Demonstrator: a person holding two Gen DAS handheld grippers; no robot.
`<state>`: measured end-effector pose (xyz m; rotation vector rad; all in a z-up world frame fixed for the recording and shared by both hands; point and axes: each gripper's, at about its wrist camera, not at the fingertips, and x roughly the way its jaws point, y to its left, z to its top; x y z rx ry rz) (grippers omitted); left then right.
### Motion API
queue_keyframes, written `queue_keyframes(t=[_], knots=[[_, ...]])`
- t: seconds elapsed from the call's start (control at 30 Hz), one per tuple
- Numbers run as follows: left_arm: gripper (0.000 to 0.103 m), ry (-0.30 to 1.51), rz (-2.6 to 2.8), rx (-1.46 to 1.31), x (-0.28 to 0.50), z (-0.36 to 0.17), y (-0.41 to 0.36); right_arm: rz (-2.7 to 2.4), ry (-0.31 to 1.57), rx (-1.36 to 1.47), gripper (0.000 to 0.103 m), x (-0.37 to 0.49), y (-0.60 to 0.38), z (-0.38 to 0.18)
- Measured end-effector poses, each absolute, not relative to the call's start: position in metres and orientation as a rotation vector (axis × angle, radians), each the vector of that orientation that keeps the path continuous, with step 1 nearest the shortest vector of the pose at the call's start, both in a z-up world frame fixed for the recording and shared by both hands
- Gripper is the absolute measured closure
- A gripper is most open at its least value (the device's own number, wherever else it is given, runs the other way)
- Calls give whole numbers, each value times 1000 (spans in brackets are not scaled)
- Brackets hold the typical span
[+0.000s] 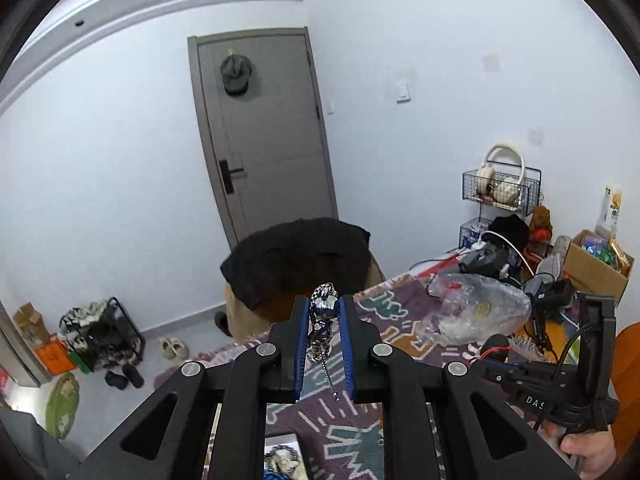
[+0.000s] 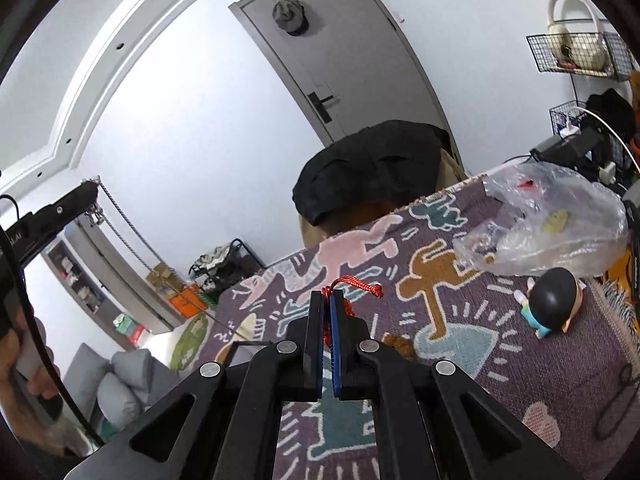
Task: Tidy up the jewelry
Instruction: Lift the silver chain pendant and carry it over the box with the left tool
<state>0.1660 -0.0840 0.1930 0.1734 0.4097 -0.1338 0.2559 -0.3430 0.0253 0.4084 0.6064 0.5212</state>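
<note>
Left wrist view has the left gripper [image 1: 325,312] clamped narrow around a chunky silver metal chain bracelet [image 1: 323,322], with a thin tail of chain dangling down between the blue pads. It's lifted clear of the tabletop, which is covered by a purple woven cloth with cartoon figures [image 1: 384,312]. Right at the bottom edge, under the gripper, a dark-framed tray or box with some pale jewelry in it [image 1: 282,454] peeks out, but it's mostly hidden so I can't tell how it's divided.

Over on the right wrist view, the right gripper [image 2: 327,300] is squeezed almost fully closed on a red braided cord [image 2: 354,284], and the knotted end loops out to the right of the fingertips. It's also held up above the cloth. A crumpled clear plastic bag [image 2: 548,224] sits further back on the tabletop, and a small figurine with a black round head and blue clothes [image 2: 554,302] lies to the right, well apart from both grippers.

My read is we're mid-carry: both pieces are picked up and neither is put away yet. Next move probably calls for lowering each one over that tray and easing the grip so the chain doesn't snag on the pads. The dangling tail could catch the tray's edge, so come in from straight above.
</note>
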Motion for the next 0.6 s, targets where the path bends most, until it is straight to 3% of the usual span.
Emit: queue_keyframes(t=[0.6], knots=[[87, 447, -21, 88, 171, 176, -2, 570, 611, 342, 99, 249, -301, 33]])
